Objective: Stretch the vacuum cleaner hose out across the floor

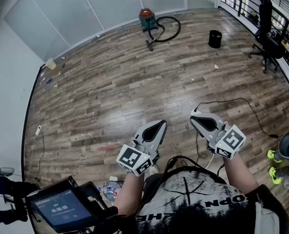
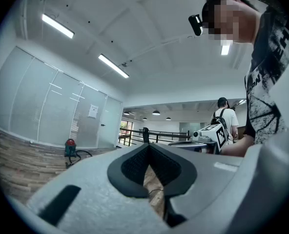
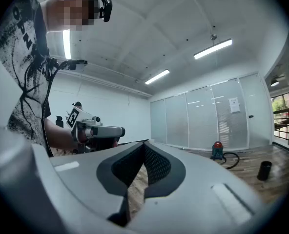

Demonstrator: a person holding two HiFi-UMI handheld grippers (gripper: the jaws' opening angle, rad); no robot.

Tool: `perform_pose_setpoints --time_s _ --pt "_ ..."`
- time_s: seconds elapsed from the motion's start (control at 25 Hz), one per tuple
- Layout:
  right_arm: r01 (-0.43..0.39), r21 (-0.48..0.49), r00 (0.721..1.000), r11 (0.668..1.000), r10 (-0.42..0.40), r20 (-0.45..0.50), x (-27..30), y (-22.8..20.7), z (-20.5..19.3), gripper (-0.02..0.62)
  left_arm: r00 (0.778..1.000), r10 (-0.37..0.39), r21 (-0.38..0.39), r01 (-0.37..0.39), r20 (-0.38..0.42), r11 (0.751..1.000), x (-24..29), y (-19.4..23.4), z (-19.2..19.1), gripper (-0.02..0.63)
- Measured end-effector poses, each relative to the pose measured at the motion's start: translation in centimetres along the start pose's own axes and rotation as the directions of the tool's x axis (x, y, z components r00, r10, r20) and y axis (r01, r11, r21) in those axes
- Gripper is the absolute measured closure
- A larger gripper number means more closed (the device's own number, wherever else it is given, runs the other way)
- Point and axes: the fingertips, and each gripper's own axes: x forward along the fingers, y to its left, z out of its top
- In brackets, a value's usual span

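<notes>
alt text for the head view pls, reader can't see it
Seen from above, a person holds the left gripper and right gripper, both shut and empty, level over a wood floor. Far across the room by the glass wall stands a vacuum, its hose curled in a loop, with a black bin to its right.

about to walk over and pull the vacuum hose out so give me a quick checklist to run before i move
1. Left gripper empty, jaws together: ok.
2. Right gripper empty, jaws together: ok.
3. Hose within reach: not ok, it lies far across the floor.
4. Hose stretched: not ok, looped beside the vacuum cleaner.
5. Bin apart from the hose: ok.
6. Trip hazards: not ok, a cable lies on the floor near the right gripper.
</notes>
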Motion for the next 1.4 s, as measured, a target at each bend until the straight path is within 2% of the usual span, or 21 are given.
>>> perform_pose_setpoints --time_s 0.36,0.56,0.72,1.2,1.4 --pt "0.0 0.02 1.0 1.0 0.0 -0.014 0.1 0.2 -0.3 0.589 1.0 -0.013 0.002 0.013 0.013 1.0 0.3 -0.5 0.2 0.603" --pt "-0.031 0.087 0.999 0.996 0.027 0.046 0.0 0.3 0.2 0.588 1.0 -0.017 0.012 0.017 -0.001 1.0 0.3 -0.9 0.0 0.603" --pt "-0.027 0.068 0.999 0.997 0.024 0.04 -0.4 0.4 -0.1 0.588 1.0 -0.017 -0.015 0.017 0.001 1.0 0.2 -1.2 -0.3 0.603" --pt "-0.063 0.041 0.998 0.997 0.061 0.031 0.0 -0.2 -0.9 0.588 0.999 0.012 0.032 -0.011 -0.034 0.999 0.6 -0.3 -0.8 0.603" --pt "-0.054 0.066 0.998 0.996 0.052 0.034 0.1 -0.7 -1.7 0.588 0.999 0.033 0.025 -0.032 -0.028 0.999 0.8 -0.3 -0.7 0.603"
